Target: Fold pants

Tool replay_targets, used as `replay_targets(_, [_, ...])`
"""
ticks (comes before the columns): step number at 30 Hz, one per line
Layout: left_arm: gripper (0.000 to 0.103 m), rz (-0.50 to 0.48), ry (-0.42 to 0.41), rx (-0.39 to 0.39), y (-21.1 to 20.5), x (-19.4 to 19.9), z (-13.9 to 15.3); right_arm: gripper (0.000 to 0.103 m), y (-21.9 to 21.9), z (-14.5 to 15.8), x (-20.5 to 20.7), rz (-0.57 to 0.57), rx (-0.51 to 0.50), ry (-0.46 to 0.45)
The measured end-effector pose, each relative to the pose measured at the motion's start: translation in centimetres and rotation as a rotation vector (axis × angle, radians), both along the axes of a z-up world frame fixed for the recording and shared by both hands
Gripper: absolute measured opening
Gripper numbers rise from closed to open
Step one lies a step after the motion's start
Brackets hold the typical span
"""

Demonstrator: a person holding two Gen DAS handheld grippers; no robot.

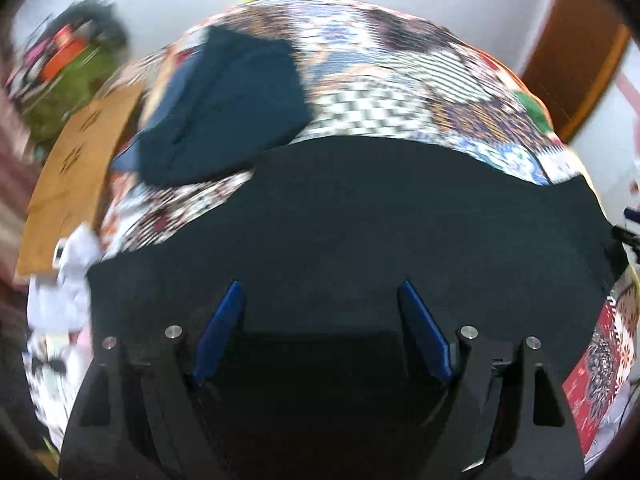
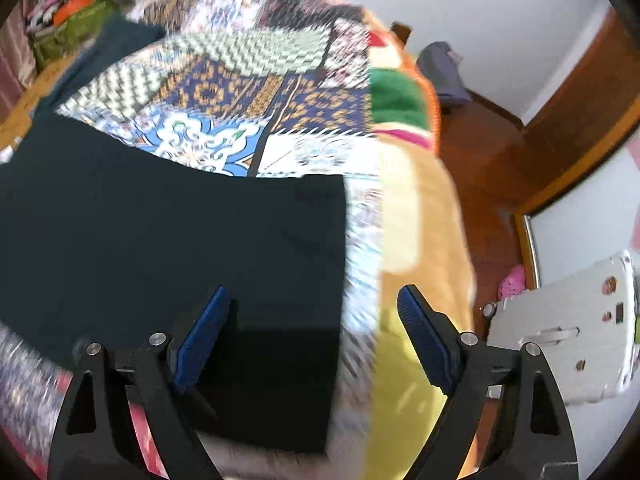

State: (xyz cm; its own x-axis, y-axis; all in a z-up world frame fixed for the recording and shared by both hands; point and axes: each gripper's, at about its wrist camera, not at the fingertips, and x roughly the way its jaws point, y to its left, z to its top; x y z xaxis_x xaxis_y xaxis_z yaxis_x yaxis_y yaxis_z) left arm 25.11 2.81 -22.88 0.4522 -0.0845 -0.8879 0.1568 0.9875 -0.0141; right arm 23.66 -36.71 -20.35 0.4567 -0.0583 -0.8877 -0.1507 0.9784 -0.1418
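Dark navy pants (image 1: 352,224) lie flat across a bed with a patchwork cover (image 1: 400,80). My left gripper (image 1: 320,292) is open above the pants' near part, blue pads apart, holding nothing. In the right wrist view the same pants (image 2: 168,232) show their right end edge. My right gripper (image 2: 312,296) is open over that edge, its left pad above the cloth and its right pad above the bed cover. A second dark blue garment (image 1: 228,112) lies folded at the far left of the bed; it also shows in the right wrist view (image 2: 108,48).
A wooden headboard (image 1: 76,176) runs along the bed's left side. A pile of clothes and bags (image 1: 68,64) sits beyond it. White cloth (image 1: 68,276) lies at the bed's left edge. A wooden floor (image 2: 488,168), a brown door frame (image 2: 580,128) and a white folding stool (image 2: 568,332) are to the right.
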Motion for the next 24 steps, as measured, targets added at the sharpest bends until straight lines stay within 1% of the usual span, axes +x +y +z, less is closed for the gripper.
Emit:
replay_targets(3, [0.082,-0.068,0.002,0.022,-3.6,0.8,-0.2,0.084,-0.6,1.8,-3.2,-0.012,0.084,-0.047])
replay_targets(6, [0.082,-0.12,0.006,0.031,-6.1,1.2,-0.5,0.084,-0.1,2.0,-6.0,-0.026,0.182,-0.08])
replay_targets(8, [0.083,-0.136,-0.009,0.054,-7.4,1.1,-0.5,0.083,0.5,1.0,-6.8,-0.043,0.268,-0.08])
replay_targets(11, [0.083,-0.145,-0.014,0.061,-8.7,1.3,-0.5,0.081,1.0,-0.5,-8.3,-0.086,0.393,-0.067])
replay_targets(13, [0.083,-0.143,-0.009,0.048,-9.3,1.4,-0.6,0.074,1.0,-1.7,-8.7,-0.133,0.46,-0.056])
replay_targets(15, [0.083,-0.141,-0.009,0.042,-9.6,1.4,-0.7,0.07,0.8,-2.8,-8.6,-0.192,0.52,-0.05])
replay_targets(16, [0.083,-0.141,-0.01,0.042,-9.8,1.5,-0.7,0.069,0.3,-3.1,-8.4,-0.226,0.558,-0.065])
replay_targets(18, [0.083,-0.141,-0.013,0.044,-9.9,1.5,-0.7,0.065,-0.3,-2.9,-8.2,-0.26,0.61,-0.094])
replay_targets(19, [0.083,-0.139,-0.011,0.041,-9.9,1.6,-0.7,0.057,-0.7,-2.9,-7.7,-0.275,0.627,-0.104])
replay_targets(20, [0.083,-0.137,-0.007,0.036,-10.0,1.7,-0.7,0.052,-0.9,-3.0,-7.2,-0.292,0.636,-0.111])
replay_targets(22, [0.083,-0.134,-0.001,0.026,-10.1,1.8,-0.8,0.026,-1.3,-3.0,-6.2,-0.314,0.641,-0.124])
replay_targets(23, [0.083,-0.133,0.001,0.024,-10.1,1.8,-0.8,0.02,-1.5,-3.1,-5.6,-0.322,0.636,-0.124])
replay_targets(24, [0.083,-0.132,0.002,0.022,-10.3,1.9,-0.8,0.011,-1.6,-3.1,-5.3,-0.324,0.627,-0.124])
